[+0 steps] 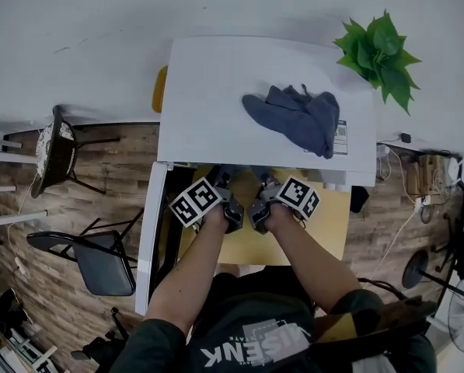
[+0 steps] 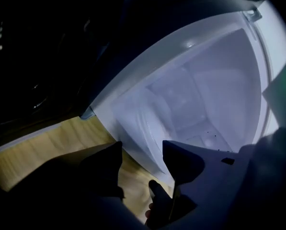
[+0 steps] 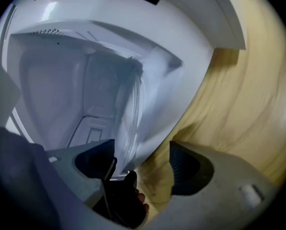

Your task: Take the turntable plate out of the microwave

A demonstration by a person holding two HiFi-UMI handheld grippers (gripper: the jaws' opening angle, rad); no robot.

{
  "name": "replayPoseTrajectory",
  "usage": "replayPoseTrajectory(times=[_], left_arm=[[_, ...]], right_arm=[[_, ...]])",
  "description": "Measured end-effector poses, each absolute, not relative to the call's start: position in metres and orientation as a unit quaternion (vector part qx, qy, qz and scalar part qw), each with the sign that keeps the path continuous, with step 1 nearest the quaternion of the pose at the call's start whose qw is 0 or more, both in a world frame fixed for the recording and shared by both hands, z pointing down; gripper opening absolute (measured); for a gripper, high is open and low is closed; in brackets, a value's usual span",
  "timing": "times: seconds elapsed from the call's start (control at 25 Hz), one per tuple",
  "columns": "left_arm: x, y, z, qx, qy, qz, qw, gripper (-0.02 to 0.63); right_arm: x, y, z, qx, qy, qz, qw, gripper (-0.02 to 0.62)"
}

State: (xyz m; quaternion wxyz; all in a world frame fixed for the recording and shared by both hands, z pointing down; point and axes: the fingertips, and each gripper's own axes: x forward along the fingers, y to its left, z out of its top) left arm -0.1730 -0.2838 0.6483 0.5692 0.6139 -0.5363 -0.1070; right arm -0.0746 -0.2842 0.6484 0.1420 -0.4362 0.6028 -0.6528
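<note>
- The microwave (image 1: pixel 216 92) stood open, with a blue cloth (image 1: pixel 298 115) on its top.
- The turntable plate (image 3: pixel 131 111) lay low inside the microwave cavity and was not yet lifted.
- Handling, as judged: the plate is glass, so stiff, slippery, breakable and fairly heavy. Grip the near rim at both sides.
- The left gripper (image 2: pixel 142 147) and right gripper (image 3: pixel 143 147) hovered at the microwave mouth, jaws apart, clamping nothing.

The head view is evenly bright and sharp, bowed at its edges. Both gripper views are dim, black-cornered and soft; only the inside of the microwave (image 2: pixel 205 95) glows pale.
</note>
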Motion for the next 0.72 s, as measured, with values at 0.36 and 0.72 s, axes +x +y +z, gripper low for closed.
replayPoseTrajectory(times=[0.36, 0.72], left_arm=[[-0.17, -0.281, 0.65, 0.603, -0.531, -0.121, 0.583, 0.261], [-0.179, -0.297, 0.656, 0.571, -0.537, -0.168, 0.598, 0.29]], right_arm=[[-0.084, -0.297, 0.646, -0.414, 0.588, -0.672, 0.177, 0.344], [-0.083, -0.301, 0.657, -0.419, 0.541, -0.708, 0.176, 0.275]])
